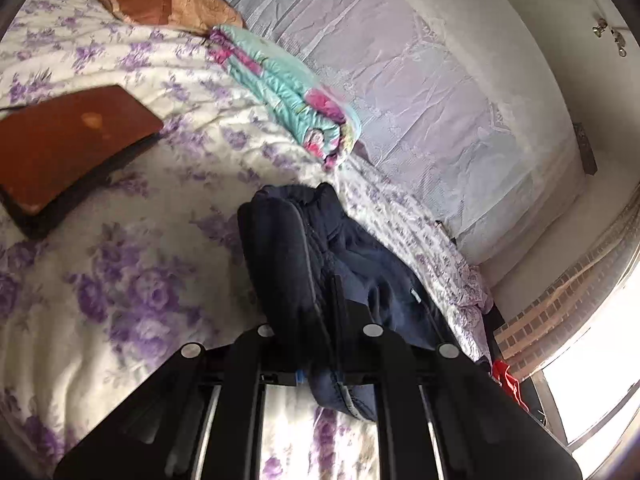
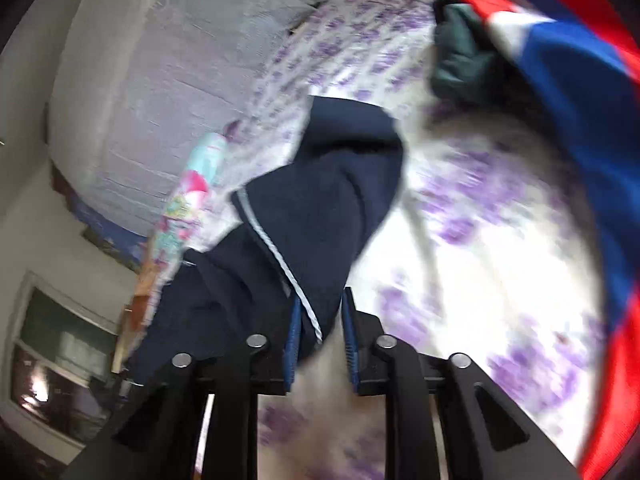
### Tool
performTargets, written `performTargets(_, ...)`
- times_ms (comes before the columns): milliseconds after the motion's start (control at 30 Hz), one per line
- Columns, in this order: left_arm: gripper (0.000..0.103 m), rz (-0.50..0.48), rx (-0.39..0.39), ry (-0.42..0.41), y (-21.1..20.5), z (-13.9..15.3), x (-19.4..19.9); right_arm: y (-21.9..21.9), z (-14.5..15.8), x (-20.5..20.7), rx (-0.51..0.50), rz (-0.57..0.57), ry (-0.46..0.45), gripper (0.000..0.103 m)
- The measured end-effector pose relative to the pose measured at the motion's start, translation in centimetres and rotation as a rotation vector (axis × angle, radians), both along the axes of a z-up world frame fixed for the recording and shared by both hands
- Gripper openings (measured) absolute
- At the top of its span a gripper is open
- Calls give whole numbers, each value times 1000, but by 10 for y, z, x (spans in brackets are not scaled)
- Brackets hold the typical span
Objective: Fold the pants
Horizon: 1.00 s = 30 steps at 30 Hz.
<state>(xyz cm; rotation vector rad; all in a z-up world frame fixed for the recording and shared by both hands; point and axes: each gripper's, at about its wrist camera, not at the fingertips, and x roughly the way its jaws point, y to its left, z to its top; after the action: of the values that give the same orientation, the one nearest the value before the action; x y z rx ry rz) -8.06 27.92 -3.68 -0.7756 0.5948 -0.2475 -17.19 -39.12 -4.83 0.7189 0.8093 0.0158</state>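
Nearest the left-wrist camera, the left claw is seen closed on a fold of the pants, the dark cloth bunched between its fingers and hanging below them. In the right-wrist view, the right claw is seen partly closed around another edge of the pants; cloth lies between its blue pads, touching the left one, while a gap is left at the right one, so no firm grip is shown.

The pants are navy, with a thin pale stripe along one seam, and are held up over the bed, whose floral purple sheet offers open room to the left and in front. A small pale tag is seen on the cloth; no writing can be read.

Farther off, a brown board lies on the bed, apart from the pants. A folded turquoise quilt lies beyond, along the bed's edge by the wall, and a tan pillow farthest. A red and blue cloth is seen at the right.
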Motion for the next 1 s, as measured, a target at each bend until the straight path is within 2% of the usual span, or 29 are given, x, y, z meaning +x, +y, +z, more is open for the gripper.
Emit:
performTargets(67,12,-11,6,57,2,-14,-3,-12,13,-24,-91,-82,-19,40)
performTargets(100,13,-14,27,68,1,-18,-6,-15,24,-35,-139,-137,-56,43)
performTargets(133,14,-17,45,63,0,-18,-8,-10,37,-40,-189,-132,-116,43)
performTargets(200,17,3,80,38,-1,-14,-16,13,56,-29,-313,-38,-155,43)
performTargets(300,30,84,112,2,0,-9,-29,63,66,3,-554,78,-182,43)
performTargets(367,30,121,133,2,1,-10,-38,94,61,33,-704,151,-175,43)
performTargets(467,31,124,128,1,6,-11,-51,117,42,77,-814,223,-105,40)
performTargets(533,34,148,161,0,9,-6,-62,123,28,97,-833,263,-57,40)
performTargets(567,40,160,179,-1,10,-4,-65,124,25,104,-833,276,-39,35)
performTargets(600,44,171,197,-4,11,-3,-70,121,24,104,-810,277,-40,27)
performTargets(633,46,179,212,-8,12,-1,-73,112,30,99,-773,249,-59,14)
performTargets(733,50,181,240,-41,11,9,-78,57,56,62,-619,57,-131,11)
performTargets(800,53,172,264,-66,8,14,-78,3,59,26,-548,-104,-111,11)
performTargets(867,54,158,286,-82,2,18,-75,-40,45,-9,-490,-216,-16,35)
performTargets(900,55,148,290,-84,-1,19,-72,-52,41,-26,-533,-308,44,41)
performTargets(933,55,135,289,-86,-4,19,-69,-58,40,-43,-563,-358,52,43)
performTargets(1000,55,106,281,-89,-13,20,-62,-57,44,-66,-522,-336,-8,47)
